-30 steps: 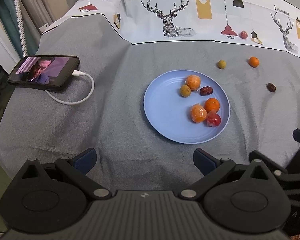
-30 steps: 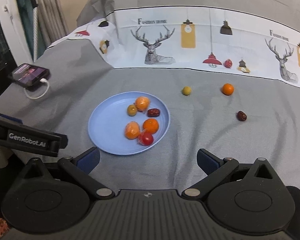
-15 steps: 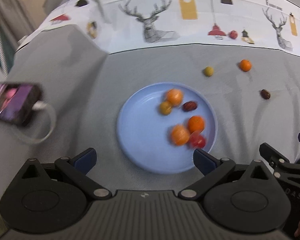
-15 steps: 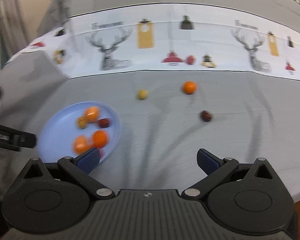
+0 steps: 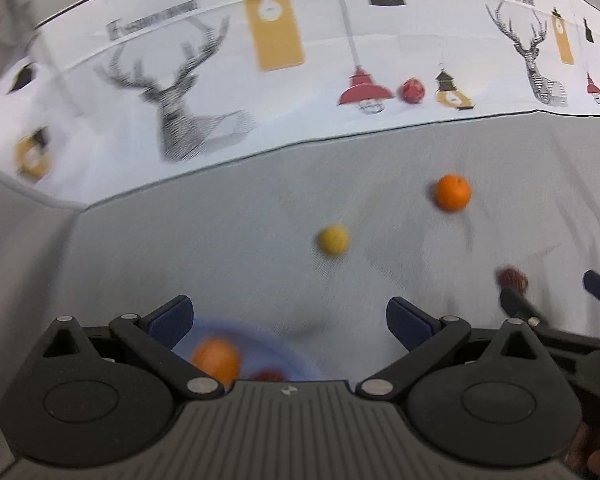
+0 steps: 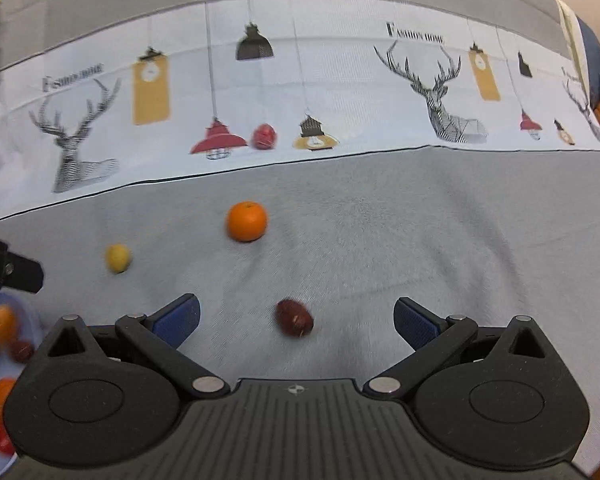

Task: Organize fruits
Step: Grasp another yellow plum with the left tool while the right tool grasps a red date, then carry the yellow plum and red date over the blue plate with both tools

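Loose fruits lie on the grey cloth: a yellow-green one (image 5: 333,241) (image 6: 118,258), an orange (image 5: 452,192) (image 6: 247,221), a dark red date (image 6: 294,317) (image 5: 512,279) and a red fruit (image 6: 264,136) (image 5: 413,90) on the white printed band. My right gripper (image 6: 296,318) is open with the date between its fingers. My left gripper (image 5: 288,316) is open and empty, with the yellow-green fruit just beyond it. The blue plate (image 6: 18,308) (image 5: 284,354) holds several fruits, mostly hidden.
The white deer-print band (image 6: 340,92) runs across the back of the cloth. The right gripper's fingers (image 5: 518,304) show at the right of the left wrist view. The left gripper's body (image 6: 8,270) shows at the left edge of the right wrist view.
Both grippers have moved forward and to the right, past the plate toward the loose fruits. The phone has left the view. The date now lies between the right fingers.
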A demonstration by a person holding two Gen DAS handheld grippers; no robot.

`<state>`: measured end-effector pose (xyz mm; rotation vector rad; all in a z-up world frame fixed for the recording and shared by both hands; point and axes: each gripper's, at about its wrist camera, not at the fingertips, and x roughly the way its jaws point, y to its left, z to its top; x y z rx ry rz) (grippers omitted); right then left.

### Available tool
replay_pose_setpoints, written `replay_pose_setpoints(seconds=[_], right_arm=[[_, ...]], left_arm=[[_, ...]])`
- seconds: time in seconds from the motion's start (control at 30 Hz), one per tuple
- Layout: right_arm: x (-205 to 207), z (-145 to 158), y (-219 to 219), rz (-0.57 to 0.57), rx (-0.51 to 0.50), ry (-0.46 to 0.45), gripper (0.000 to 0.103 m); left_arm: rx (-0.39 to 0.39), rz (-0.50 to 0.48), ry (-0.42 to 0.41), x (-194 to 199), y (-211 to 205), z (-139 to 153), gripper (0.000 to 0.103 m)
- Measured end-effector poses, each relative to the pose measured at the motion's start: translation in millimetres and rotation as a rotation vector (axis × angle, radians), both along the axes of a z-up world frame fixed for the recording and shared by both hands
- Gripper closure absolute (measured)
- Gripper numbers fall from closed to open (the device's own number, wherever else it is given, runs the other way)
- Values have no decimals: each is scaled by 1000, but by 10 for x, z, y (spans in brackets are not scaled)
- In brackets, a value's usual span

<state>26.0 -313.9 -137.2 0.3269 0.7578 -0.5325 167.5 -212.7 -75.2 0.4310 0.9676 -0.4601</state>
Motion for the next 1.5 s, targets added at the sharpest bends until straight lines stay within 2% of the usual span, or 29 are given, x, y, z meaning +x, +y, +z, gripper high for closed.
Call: replay_pose_setpoints(seconds=[0.13,0.5,0.63,0.67,0.7,0.73,0.77,0.8,0.97,1.17,1.27,1.5], right_arm=[[107,-164,-105,-5,2,21,1],[178,-396,-172,-5,23,41,1],[210,-431,-129,11,-22,54,1],[203,-427,-111,18,-30,49,5],[196,-408,-97,38,-24,37,10],[179,-377,-76,55,-32,23,30],[174,-350,-52,80,-43,12,61],[173,-334,-35,103,-45,4,76],[135,-260,-87,78,-47,-32,77],[36,-53,-106,53,-88,-48,77],[-40,186,7,86,-96,-77,77],[-412,953,546,257,-115,-196,77]], left_arm=[[10,-22,-11,186,-227,-203,0],[43,14,27,573,-329,-587,0],[47,1,63,677,-413,-729,0],[47,-4,68,691,-440,-762,1],[43,-9,69,696,-464,-784,11],[26,-18,73,690,-478,-783,29],[-17,-36,86,678,-481,-752,46],[-48,-64,98,658,-493,-724,75],[-20,-117,39,451,-501,-612,77],[-65,-69,11,147,-188,-159,77],[-55,-39,-6,-49,31,70,77],[-53,21,-26,-533,722,496,77]])
